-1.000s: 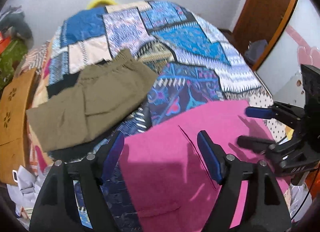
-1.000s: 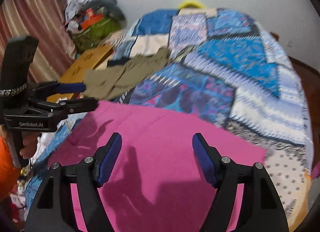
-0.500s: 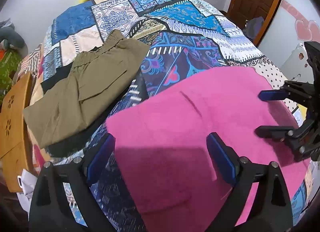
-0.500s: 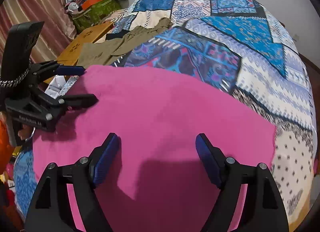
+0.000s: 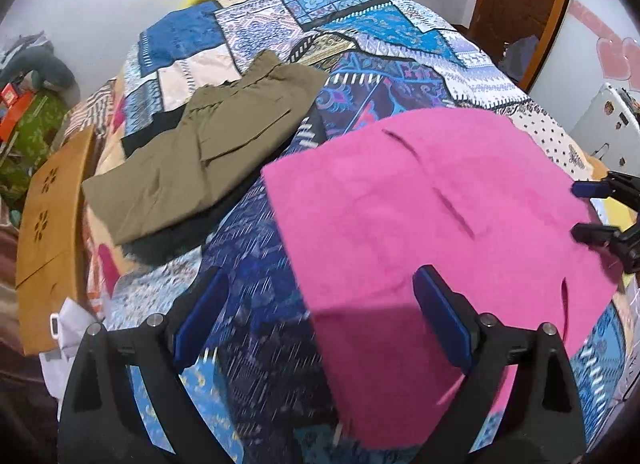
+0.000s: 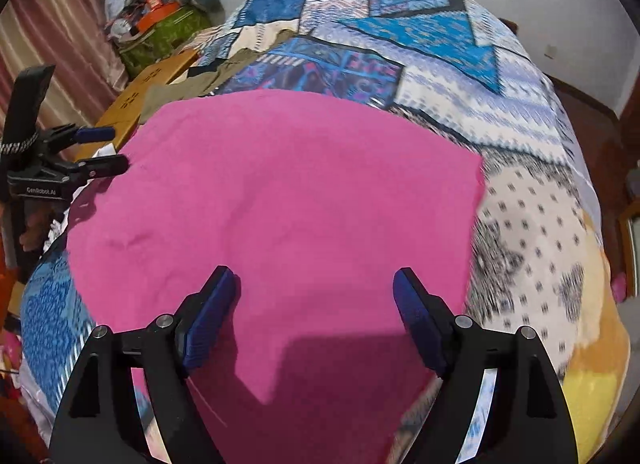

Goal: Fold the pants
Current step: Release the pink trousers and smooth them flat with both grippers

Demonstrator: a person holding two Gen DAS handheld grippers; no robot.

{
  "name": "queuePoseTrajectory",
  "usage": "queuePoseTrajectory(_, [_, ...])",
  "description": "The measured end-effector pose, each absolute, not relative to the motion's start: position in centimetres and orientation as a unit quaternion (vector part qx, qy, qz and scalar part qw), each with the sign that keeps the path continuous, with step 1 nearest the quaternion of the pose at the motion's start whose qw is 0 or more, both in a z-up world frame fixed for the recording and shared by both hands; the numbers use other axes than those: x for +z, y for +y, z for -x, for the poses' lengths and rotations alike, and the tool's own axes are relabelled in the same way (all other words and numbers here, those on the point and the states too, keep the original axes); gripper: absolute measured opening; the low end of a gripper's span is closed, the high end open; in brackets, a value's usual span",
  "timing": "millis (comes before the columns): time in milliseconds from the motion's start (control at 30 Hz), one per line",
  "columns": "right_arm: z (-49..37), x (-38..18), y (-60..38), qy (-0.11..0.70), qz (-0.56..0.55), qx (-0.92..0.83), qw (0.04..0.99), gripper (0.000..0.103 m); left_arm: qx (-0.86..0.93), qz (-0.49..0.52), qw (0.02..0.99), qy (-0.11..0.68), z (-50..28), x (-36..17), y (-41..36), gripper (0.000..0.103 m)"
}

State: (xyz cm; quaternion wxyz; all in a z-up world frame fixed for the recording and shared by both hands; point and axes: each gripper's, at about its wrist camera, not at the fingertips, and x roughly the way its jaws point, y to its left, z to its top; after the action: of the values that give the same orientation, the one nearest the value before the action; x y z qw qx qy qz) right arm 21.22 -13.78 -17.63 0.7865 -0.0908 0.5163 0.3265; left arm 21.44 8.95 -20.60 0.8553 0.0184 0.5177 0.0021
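Pink pants (image 5: 432,216) lengthwise between claws

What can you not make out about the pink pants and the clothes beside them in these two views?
- Pink pants: near edge, right wrist view, hidden behind the right claw.
- Dark garment: left wrist view, mostly covered by the olive pants.
- Bedspread pattern: left wrist view, motion-blurred.
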Motion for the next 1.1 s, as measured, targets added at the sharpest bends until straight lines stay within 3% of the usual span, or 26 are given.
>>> queuePoseTrajectory(267, [-19.4,-17.6,-17.2,0.525,0.042,0.301,0.795,0.079,0.026,-0.015,0.855,0.517,-17.9,-20.4,9.9,0.095])
queuePoseTrajectory(567, [-17.3,-15.0,-16.4,0.470,0.090,0.277,0.833,0.079,0.072,0.003,0.863,0.500,-15.1,-18.6,11.7,0.095])
queuePoseTrajectory(867, [-16.5,-11.6,-12.5,0.413,0.051,0.325,0.849,0.079,0.034,0.122,0.870,0.477,-13.7,-15.7,11.8,0.095])
queuePoseTrajectory(1100, [-16.3,-14.2,-8.6,0.441,0.069,0.351,0.823,0.079,-0.022,0.187,0.843,0.504,-13.5,-17.5,10.2,0.095])
